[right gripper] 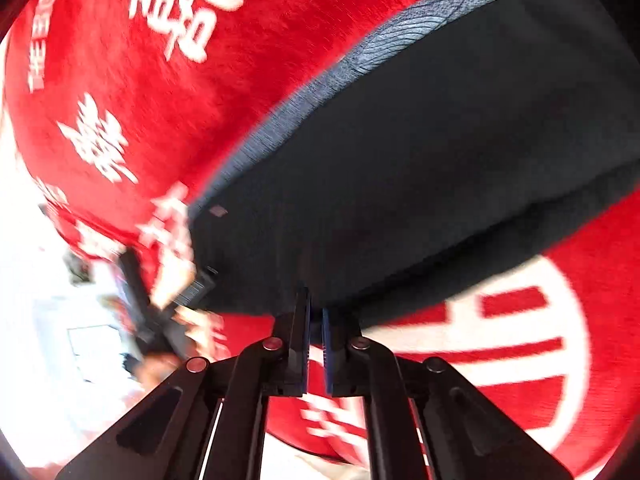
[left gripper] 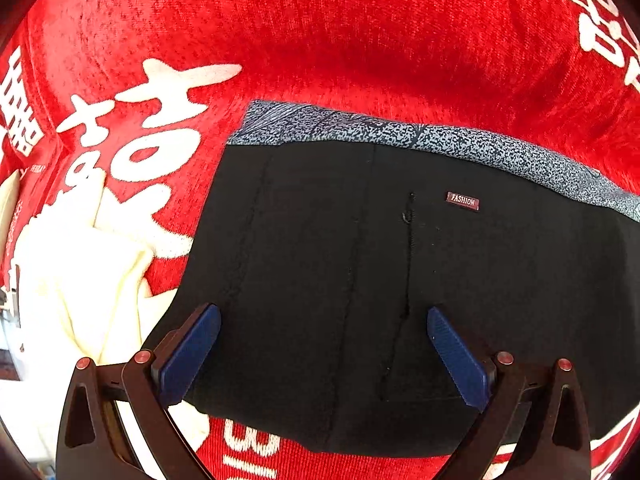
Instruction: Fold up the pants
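Left wrist view: black pants (left gripper: 400, 280) lie folded on a red blanket (left gripper: 320, 40) with white printed characters, filling the centre and right of the frame. Speckled grey waistband (left gripper: 400, 130) runs along the top edge of the pants, from centre frame to the right edge. Small "FASHION" label (left gripper: 463, 201) sits just below the waistband, right of centre. Left gripper (left gripper: 324, 354) at bottom centre, blue pads (left gripper: 192, 352) spread wide apart, hovering over the lower part of the pants, nothing between them. Cream cloth (left gripper: 80, 292) bunched at lower left, beside the pants' left edge. Right wrist view, motion-blurred: pants (right gripper: 420, 184) cross the frame from centre to upper right, waistband (right gripper: 360, 60) on their upper-left side, red blanket (right gripper: 120, 80) around them. Right gripper (right gripper: 316, 312) at bottom centre, fingers nearly together with a thin gap, tips at the pants' near edge; cannot tell whether fabric is pinched. Blurred dark object at left centre, unidentifiable.
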